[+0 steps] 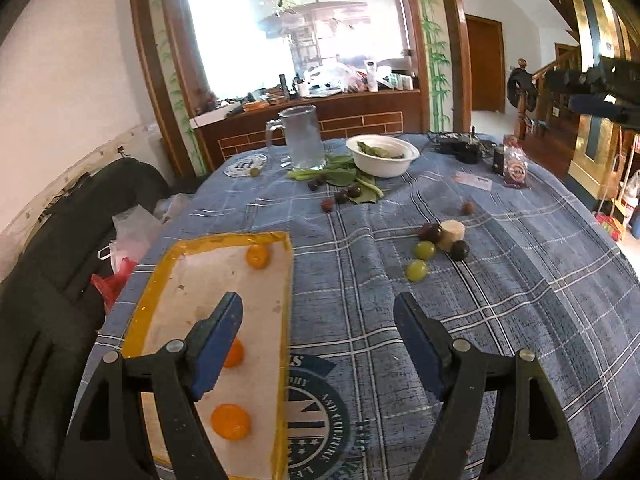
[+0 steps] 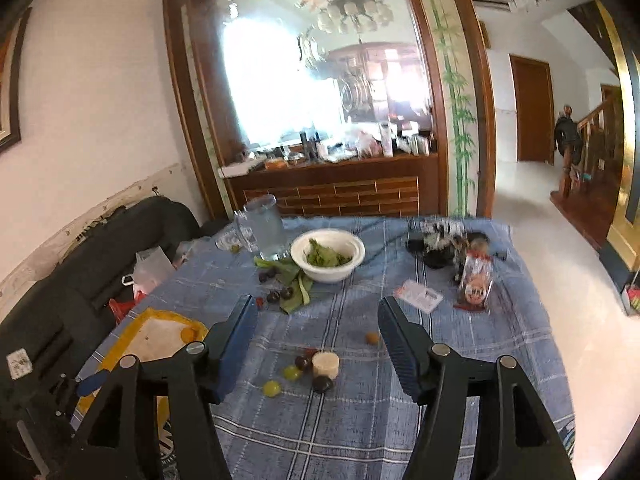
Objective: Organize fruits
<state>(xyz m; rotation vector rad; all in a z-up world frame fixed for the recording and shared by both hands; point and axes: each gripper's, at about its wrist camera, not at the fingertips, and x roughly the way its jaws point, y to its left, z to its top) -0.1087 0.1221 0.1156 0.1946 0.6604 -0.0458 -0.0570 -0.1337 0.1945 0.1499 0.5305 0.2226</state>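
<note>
A yellow-rimmed tray lies at the table's left and holds three orange fruits. My left gripper hovers over the tray's right edge, open and empty. Mid-table, two green grapes, dark grapes and a pale round chunk lie together. A reddish fruit and more dark ones lie by the green leaves. In the right wrist view, my right gripper hangs high above that cluster, open and empty. Below it are the green grapes and the pale chunk.
A glass mug and a white bowl of greens stand at the far side. A snack packet, a card and black gear lie far right. A black chair with bags sits left of the table.
</note>
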